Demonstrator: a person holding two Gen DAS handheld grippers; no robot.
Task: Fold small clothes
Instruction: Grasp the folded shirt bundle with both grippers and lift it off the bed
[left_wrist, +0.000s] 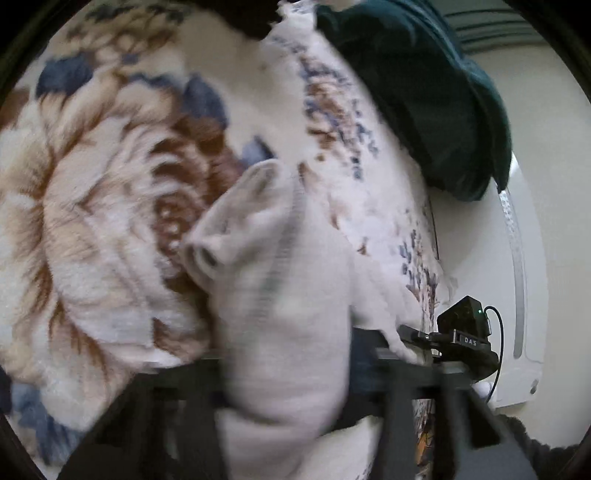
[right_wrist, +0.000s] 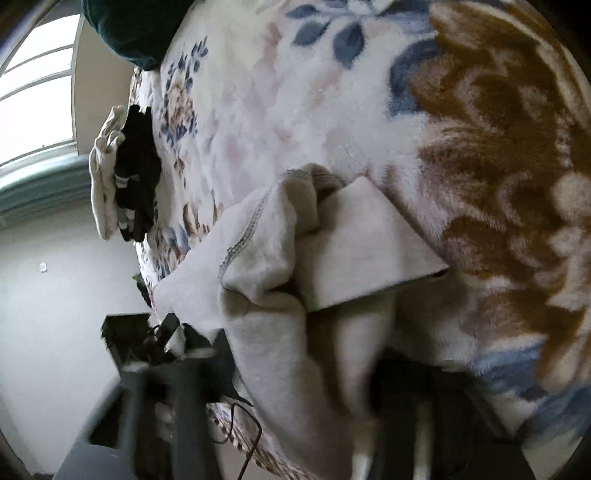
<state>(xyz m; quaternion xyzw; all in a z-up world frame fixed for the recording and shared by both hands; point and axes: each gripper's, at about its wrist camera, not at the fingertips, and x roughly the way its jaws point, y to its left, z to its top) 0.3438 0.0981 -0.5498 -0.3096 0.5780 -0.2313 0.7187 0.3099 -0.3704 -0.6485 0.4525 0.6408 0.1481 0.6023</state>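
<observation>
A small pale garment (left_wrist: 284, 295) is seen lying rumpled on the floral blanket (left_wrist: 92, 192) of a bed, near the blanket's edge. No clean fold is judged complete yet: in the right wrist view one flap is doubled over flat, but the rest is bunched, with a stitched hem twisted upward. At the far left of that view a small pile of pale and black clothes (right_wrist: 122, 173) is noted at the bed's edge (whether folded or waiting cannot be told). A dark green cloth (left_wrist: 424, 92) lies at the far end of the bed.

Left tongs (left_wrist: 291, 387): the garment's near end is gathered between the two fingers, which stand partly closed; cloth is judged pinched there, though blur hides the pads.

Right tongs (right_wrist: 295, 413): partly closed likewise, with a thick band of the same cloth running down between the fingers; a grip on it is judged likely.

Remaining, as judged: the garment is to be straightened, folded and stacked.
</observation>
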